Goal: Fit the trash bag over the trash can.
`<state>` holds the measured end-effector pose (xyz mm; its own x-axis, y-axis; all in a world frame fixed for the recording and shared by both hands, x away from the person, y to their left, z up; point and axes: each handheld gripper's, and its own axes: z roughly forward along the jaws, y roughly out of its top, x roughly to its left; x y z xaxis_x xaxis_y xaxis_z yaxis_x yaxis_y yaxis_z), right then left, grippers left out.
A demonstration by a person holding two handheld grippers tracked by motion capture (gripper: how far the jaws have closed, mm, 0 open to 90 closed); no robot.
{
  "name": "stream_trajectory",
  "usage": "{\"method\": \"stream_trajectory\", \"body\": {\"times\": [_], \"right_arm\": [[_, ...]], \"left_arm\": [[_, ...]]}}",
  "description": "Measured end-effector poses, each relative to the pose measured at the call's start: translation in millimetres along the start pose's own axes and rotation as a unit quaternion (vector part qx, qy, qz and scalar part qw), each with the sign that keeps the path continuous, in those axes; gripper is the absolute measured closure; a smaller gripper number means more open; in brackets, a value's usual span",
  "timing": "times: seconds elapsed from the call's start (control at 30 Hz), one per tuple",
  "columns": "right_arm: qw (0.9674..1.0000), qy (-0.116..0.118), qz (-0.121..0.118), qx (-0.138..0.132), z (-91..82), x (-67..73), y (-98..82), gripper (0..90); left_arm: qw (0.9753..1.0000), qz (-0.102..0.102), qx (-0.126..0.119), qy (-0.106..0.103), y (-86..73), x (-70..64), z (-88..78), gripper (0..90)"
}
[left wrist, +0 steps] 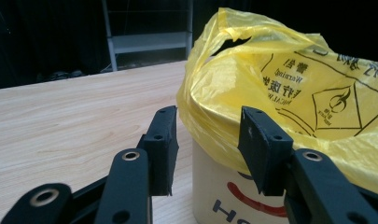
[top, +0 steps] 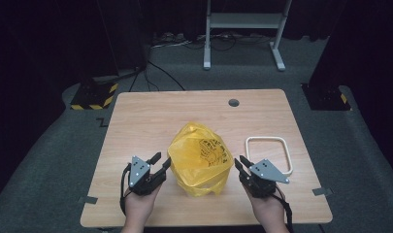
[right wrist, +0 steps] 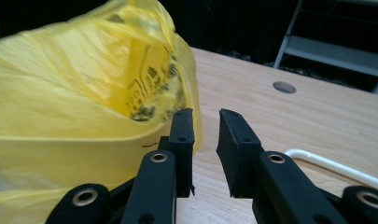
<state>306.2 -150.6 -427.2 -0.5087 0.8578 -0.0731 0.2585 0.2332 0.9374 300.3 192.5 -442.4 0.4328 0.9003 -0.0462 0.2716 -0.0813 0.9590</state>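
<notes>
A yellow plastic bag (top: 200, 158) with black printing lines a white container (left wrist: 214, 184) in the middle of the wooden table (top: 136, 111). My left gripper (top: 162, 160) sits at the bag's left side. In the left gripper view my left gripper (left wrist: 208, 112) has its jaws wide apart, with the edge of the bag (left wrist: 270, 70) and the container in the gap. I see no pad pressing on it. My right gripper (top: 239, 159) is at the bag's right side. Its jaws (right wrist: 206, 114) stand a little apart with nothing between them, just beside the bag (right wrist: 60, 93).
A white rounded-rectangle ring (top: 269, 154) lies flat on the table right of the bag, close to my right gripper; the right gripper view shows the ring (right wrist: 336, 165) too. A round hole (top: 234, 103) is in the far part of the tabletop. A metal stand (top: 242, 22) is on the floor beyond.
</notes>
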Motion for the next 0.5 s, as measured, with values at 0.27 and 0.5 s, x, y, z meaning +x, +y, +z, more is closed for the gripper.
{"method": "stream_trajectory", "body": {"times": [0.27, 0.5], "right_arm": [[0.9993, 0.030, 0.009, -0.020, -15.8, 16.3, 1.8, 72.5], [0.9993, 0.037, -0.004, 0.004, -10.1, 28.0, -12.8, 69.5]], "left_arm": [[0.9998, -0.005, -0.017, -0.001, 10.7, 4.4, -1.9, 57.0], [0.9999, 0.015, 0.003, -0.007, 34.3, 15.1, 23.9, 59.7]]}}
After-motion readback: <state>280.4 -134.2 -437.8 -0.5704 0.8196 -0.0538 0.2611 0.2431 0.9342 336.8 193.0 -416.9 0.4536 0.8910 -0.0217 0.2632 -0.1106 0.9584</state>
